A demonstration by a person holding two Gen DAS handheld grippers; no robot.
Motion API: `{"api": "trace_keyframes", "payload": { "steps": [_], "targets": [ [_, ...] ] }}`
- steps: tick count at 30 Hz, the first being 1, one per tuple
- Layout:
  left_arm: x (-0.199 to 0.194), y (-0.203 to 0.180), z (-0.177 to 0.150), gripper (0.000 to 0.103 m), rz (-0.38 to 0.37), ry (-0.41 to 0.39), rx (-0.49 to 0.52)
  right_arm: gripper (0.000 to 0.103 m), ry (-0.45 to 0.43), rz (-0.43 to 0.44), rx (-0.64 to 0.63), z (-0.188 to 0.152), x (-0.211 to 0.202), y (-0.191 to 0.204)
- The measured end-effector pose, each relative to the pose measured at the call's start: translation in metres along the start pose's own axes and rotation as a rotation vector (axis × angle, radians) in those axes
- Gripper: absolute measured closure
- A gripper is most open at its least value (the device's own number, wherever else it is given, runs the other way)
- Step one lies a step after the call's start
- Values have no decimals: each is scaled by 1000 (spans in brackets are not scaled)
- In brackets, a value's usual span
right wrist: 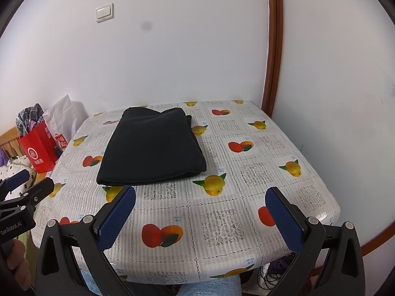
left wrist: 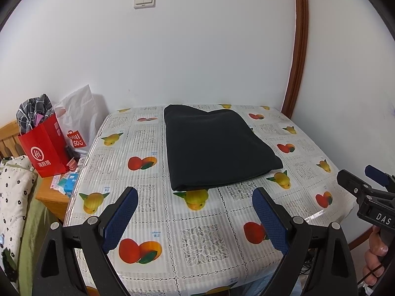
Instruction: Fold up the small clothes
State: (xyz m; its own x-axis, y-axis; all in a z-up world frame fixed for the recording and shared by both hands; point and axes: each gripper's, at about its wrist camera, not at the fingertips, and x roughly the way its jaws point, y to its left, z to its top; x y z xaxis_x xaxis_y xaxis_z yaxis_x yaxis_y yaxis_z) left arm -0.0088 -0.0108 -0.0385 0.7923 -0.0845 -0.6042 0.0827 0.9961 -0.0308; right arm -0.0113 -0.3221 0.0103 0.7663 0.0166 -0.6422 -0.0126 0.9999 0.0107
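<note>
A black garment (left wrist: 217,148) (right wrist: 153,148) lies folded into a flat rectangle on the far half of the table. My left gripper (left wrist: 195,197) hovers open over the near table edge, just short of the garment's front fold, with nothing between its blue pads. My right gripper (right wrist: 200,197) is open too, held over the near edge to the right of the garment, holding nothing. In the left wrist view the right gripper (left wrist: 358,175) shows at the right edge with a hand under it. The left gripper (right wrist: 27,182) appears at the left edge of the right wrist view.
The table carries a fruit-print plastic cloth (left wrist: 205,241) (right wrist: 246,172) and stands in a white wall corner. Left of it, a wooden cabinet (left wrist: 49,194) holds a red paper bag (left wrist: 44,148) with checked cloth, a white plastic bag (left wrist: 76,120) and small boxes. Cables (right wrist: 271,276) lie below the table's right side.
</note>
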Motion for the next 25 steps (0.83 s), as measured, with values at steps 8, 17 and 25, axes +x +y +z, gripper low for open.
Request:
{"api": "trace_keyframes", "payload": {
  "steps": [8,17,25],
  "targets": [
    [1,0,-1,9,6,3,6,0,-4,-1,-6,-1,-1,4],
    [1,1,0,9,5,3,2,0,-6,-2,-13,-1,-3,6],
    [3,1,0,9,1,8,2,0,-10,2,-10,-1,-3,6]
  ]
}}
